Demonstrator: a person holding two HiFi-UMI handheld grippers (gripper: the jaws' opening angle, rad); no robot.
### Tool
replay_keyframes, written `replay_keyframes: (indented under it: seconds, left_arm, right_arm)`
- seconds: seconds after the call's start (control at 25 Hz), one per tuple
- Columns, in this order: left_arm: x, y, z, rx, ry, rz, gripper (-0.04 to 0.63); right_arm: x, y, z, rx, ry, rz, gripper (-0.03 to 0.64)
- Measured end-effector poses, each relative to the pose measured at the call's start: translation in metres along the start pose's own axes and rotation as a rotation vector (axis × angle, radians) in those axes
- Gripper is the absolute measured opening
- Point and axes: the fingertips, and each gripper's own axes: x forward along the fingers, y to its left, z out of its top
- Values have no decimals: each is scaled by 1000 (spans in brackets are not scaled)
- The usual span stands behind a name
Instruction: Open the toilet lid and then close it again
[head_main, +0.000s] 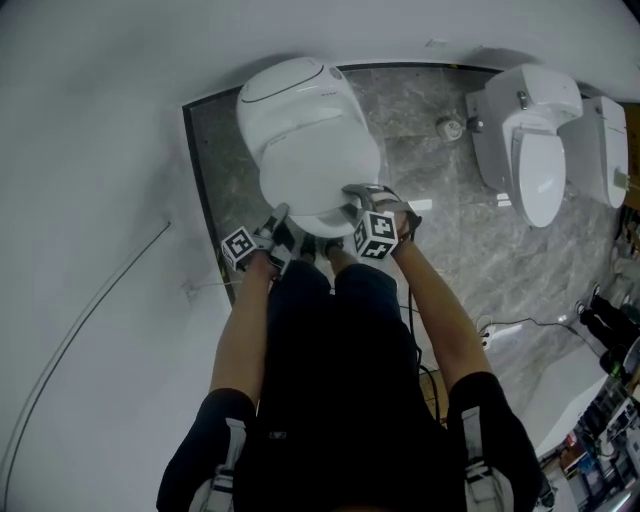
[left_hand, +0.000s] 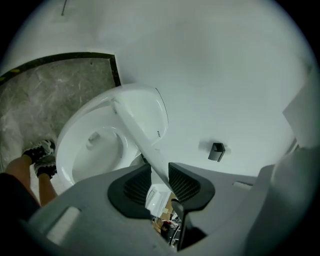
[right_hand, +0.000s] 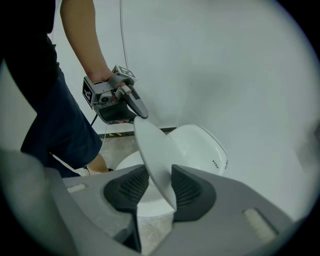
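Grey floor (head_main: 420, 120), toilet lid (right_hand: 152, 160) between jaws

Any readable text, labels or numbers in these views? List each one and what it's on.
No readable words or numbers in any view.
Left marker cube and right marker cube: black-and-white square patterns only, no words.
Tiny marks on the toilet's side: too small to read.
Toilet lid: blank.

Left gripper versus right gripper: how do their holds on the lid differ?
The left gripper holds the toilet lid by its left rim, the right gripper by its right front rim. The left's view shows the lid edge-on; the right's, its broad face. Both clamp it part-raised.
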Motion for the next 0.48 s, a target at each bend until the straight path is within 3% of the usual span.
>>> replay_keyframes:
  seconds: [0.16, 0.28, 0.4, 0.48]
  left_arm:
    - [5, 2, -3, -34, 45, -24, 115]
    - [4, 3, -6, -41, 79, -40, 112]
    - [0, 5, -10, -38, 120, -61, 109]
    - [-2, 11, -13, -24, 167, -53, 110]
  right_arm:
    - [1, 0, -6, 41, 7, -27, 159]
    - [-11, 3, -13, 144, -18, -80, 176]
    - [-33, 11, -19, 340, -78, -114, 179]
    - [-46, 13, -27, 549, -132, -132, 178]
